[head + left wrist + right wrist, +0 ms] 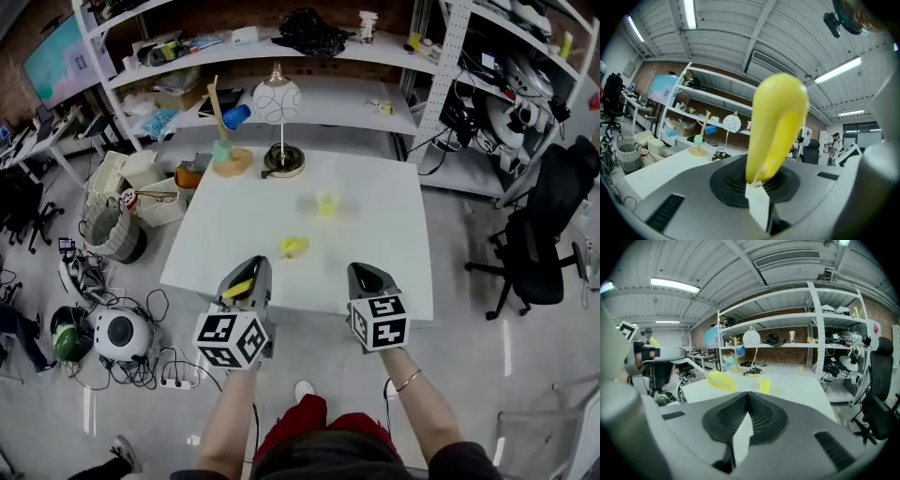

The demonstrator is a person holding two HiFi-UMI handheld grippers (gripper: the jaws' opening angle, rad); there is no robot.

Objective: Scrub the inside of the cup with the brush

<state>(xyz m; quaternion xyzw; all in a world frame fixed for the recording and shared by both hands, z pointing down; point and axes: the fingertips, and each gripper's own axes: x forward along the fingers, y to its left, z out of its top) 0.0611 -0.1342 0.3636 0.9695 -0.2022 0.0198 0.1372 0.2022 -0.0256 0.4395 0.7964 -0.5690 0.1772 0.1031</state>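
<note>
White table [375,244] ahead of me, cluttered shelving [328,105] behind it. On my feed the left gripper [249,274] pinches a smooth yellow rounded piece [776,126]; I can't tell if it's the brush. My right gripper [367,274] has its jaws pressed together on nothing. Mid-table stands the yellow cup [326,203], upright, with another yellow item [292,247] lying nearer me. Black-and-white square markers cover both cubes [232,339].

Both forearms are extended side by side, near side of scene. Left gripper [251,269] points roughly level, jaws clamped on a yellow object [776,126]. Right gripper [367,274] is tipped slightly down, jaws pressed together, nothing between them.
</note>
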